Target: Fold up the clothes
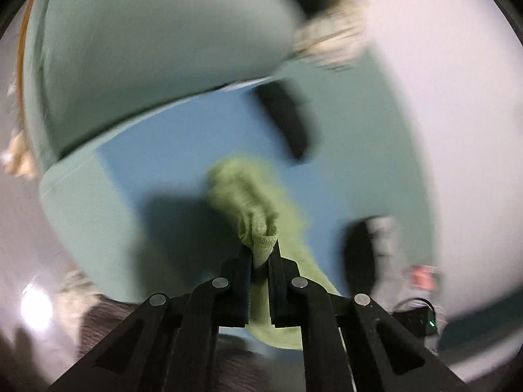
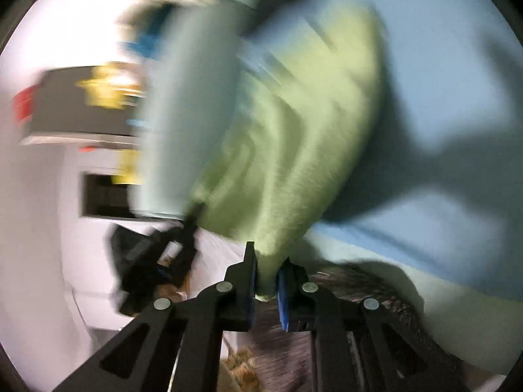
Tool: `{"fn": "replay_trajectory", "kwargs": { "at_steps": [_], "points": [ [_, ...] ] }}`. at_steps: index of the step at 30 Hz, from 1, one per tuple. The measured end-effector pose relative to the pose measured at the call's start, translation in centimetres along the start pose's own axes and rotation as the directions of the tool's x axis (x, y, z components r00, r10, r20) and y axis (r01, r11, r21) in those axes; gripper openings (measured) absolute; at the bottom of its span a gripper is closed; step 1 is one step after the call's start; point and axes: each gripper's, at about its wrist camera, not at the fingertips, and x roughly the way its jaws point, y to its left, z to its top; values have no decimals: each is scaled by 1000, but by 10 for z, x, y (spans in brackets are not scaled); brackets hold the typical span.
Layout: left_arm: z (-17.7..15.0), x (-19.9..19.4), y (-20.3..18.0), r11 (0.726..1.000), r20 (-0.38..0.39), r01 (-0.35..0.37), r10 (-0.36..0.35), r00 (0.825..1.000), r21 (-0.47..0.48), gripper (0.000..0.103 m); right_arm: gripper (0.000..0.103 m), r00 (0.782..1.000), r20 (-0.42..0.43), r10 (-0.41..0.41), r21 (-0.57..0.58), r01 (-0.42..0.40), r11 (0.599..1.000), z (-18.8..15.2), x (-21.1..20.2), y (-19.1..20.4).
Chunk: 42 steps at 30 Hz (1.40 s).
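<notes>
Left tool (image 1: 260,254): jaws narrow, clamped on bunched corner of green garment (image 1: 248,196). Right tool (image 2: 266,277): jaws narrow, clamped on another edge of same garment (image 2: 294,137). Garment hangs between both tools, lifted above blue surface (image 1: 170,150); surface type unclear. Both views motion-blurred; fine detail unreadable. Judged step: spread garment before fold. Recommended: keep both grips firm, draw tools apart until cloth taut, keep edge level, lower flat onto surface, avoid twist.
</notes>
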Motion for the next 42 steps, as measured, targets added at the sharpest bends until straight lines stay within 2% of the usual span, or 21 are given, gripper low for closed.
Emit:
{"fn": "replay_trajectory", "kwargs": {
  "at_steps": [3, 5, 6, 8, 9, 12, 15, 18, 21, 23, 26, 28, 30, 32, 34, 36, 38, 40, 42],
  "points": [
    [4, -46, -40, 984, 49, 170, -172, 984, 51, 8, 12, 983, 166, 84, -167, -56, 984, 5, -75, 60],
    [5, -60, -53, 965, 31, 260, -261, 965, 41, 8, 12, 970, 206, 127, -217, -81, 973, -1, -101, 81],
    [6, -64, -62, 954, 25, 297, -298, 954, 53, 8, 12, 963, 222, 154, -241, -99, 966, -5, -112, 90],
    [9, -62, -74, 946, 10, 317, -318, 948, 68, 8, 12, 949, 251, 190, -275, -119, 954, -17, -114, 108],
    [11, -54, -80, 949, -5, 307, -308, 952, 69, 8, 12, 944, 266, 193, -286, -114, 951, -27, -125, 119],
    [27, -20, -96, 961, -30, 269, -267, 963, 58, 8, 12, 941, 303, 155, -249, -78, 965, -10, -131, 102],
    [49, 4, -117, 956, -6, 281, -281, 960, 84, 8, 11, 929, 361, 84, -225, -1, 974, 20, -135, 93],
    [61, 3, -143, 948, 37, 278, -287, 957, 152, 8, 11, 908, 412, 81, -278, 41, 960, 33, -153, 117],
    [72, 10, -157, 945, 49, 269, -282, 958, 187, 8, 12, 902, 423, 81, -341, 76, 937, 24, -163, 139],
    [70, 22, -144, 953, 28, 249, -257, 966, 176, 8, 12, 904, 423, 65, -350, 97, 932, 15, -165, 129],
    [62, 42, -117, 967, -5, 199, -201, 980, 160, 8, 12, 918, 394, 36, -311, 96, 946, -4, -154, 95],
    [41, 58, -83, 981, -37, 126, -121, 992, 148, 8, 12, 939, 342, 10, -251, 81, 965, -19, -134, 63],
    [22, 73, -50, 991, -97, 51, -38, 995, 127, 7, 12, 965, 257, -56, -172, 103, 980, -44, -101, 24],
    [2, 81, -19, 994, -170, -17, 36, 985, 109, 7, 12, 984, 149, -98, -89, 112, 990, -73, -70, -13],
    [-15, 85, 8, 994, -236, -68, 88, 968, 88, 7, 12, 992, 44, -119, -13, 119, 993, -101, -44, -43],
    [-19, 83, 22, 993, -247, -96, 110, 963, 69, 7, 12, 994, -21, -106, 35, 106, 994, -119, -27, -61],
    [-14, 80, 20, 994, -241, -89, 102, 965, 63, 7, 11, 997, -32, -74, 66, 76, 995, -121, -22, -66],
    [-6, 81, 9, 996, -230, -70, 83, 970, 64, 7, 12, 999, 18, -38, 70, 37, 997, -106, -35, -63],
    [3, 92, -15, 993, -221, -52, 75, 972, 107, 7, 12, 998, 70, -6, 72, 1, 997, -91, -49, -61]
  ]
}}
